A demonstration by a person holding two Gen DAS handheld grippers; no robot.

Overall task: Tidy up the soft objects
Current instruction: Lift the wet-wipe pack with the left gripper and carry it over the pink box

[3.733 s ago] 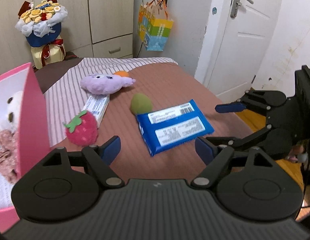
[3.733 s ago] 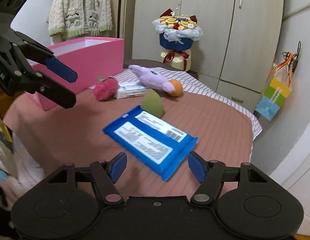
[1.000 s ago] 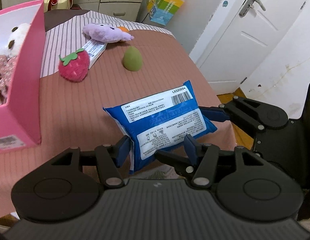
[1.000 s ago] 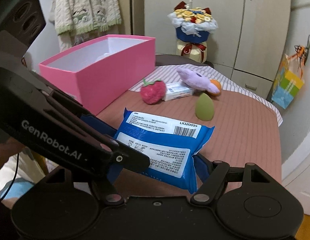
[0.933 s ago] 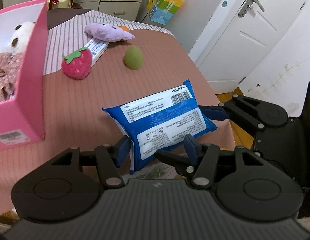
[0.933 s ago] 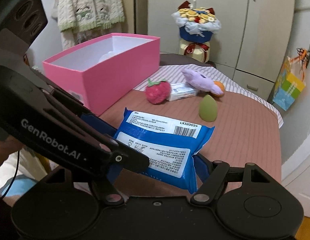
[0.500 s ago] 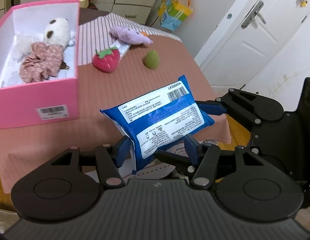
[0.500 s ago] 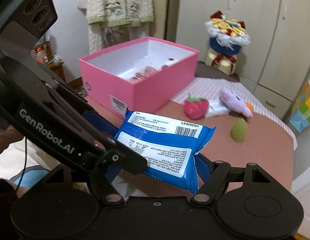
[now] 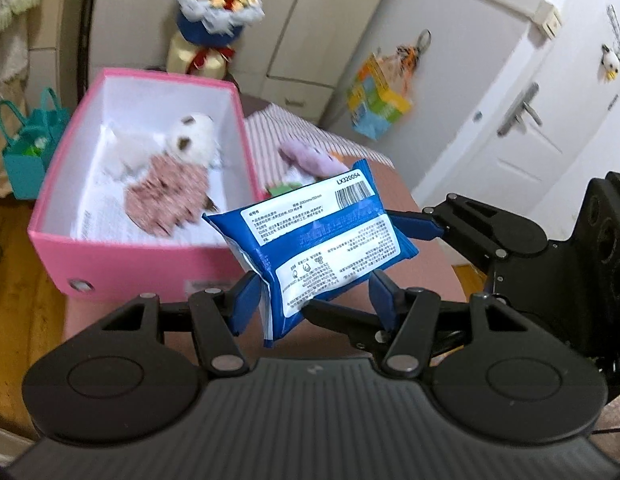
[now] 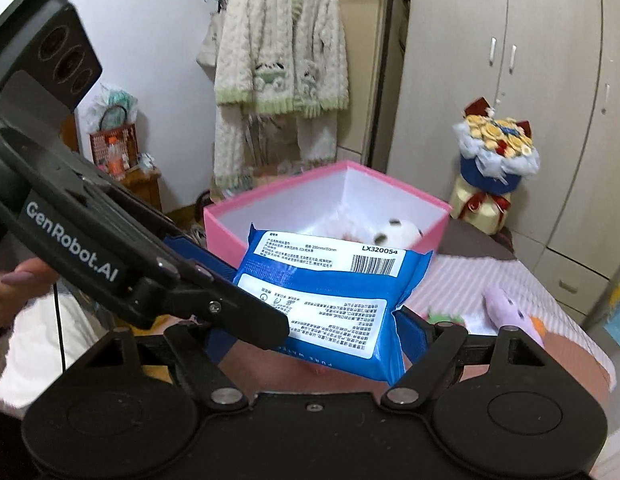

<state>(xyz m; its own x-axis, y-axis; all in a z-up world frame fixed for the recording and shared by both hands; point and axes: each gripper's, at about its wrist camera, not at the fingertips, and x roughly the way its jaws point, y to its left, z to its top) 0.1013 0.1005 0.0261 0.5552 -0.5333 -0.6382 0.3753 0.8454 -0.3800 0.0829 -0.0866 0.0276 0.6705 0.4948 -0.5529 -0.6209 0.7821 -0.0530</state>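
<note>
Blue wipes pack [image 9: 322, 248] up in the air beside pink box [image 9: 149, 268]. Clamped between left gripper [image 9: 310, 300] pads. Also between right gripper [image 10: 310, 336] jaws, now opening.

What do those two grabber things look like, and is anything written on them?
Both are black plastic. The left gripper has a ribbed body, two round discs, silver rivets and jointed bars ending in blue fingers. The right gripper is built the same way. In the right wrist view, the left one's side reads "GenRobot.AI" in white, with a block of three round lenses above and a thin black cable hanging below.
</note>
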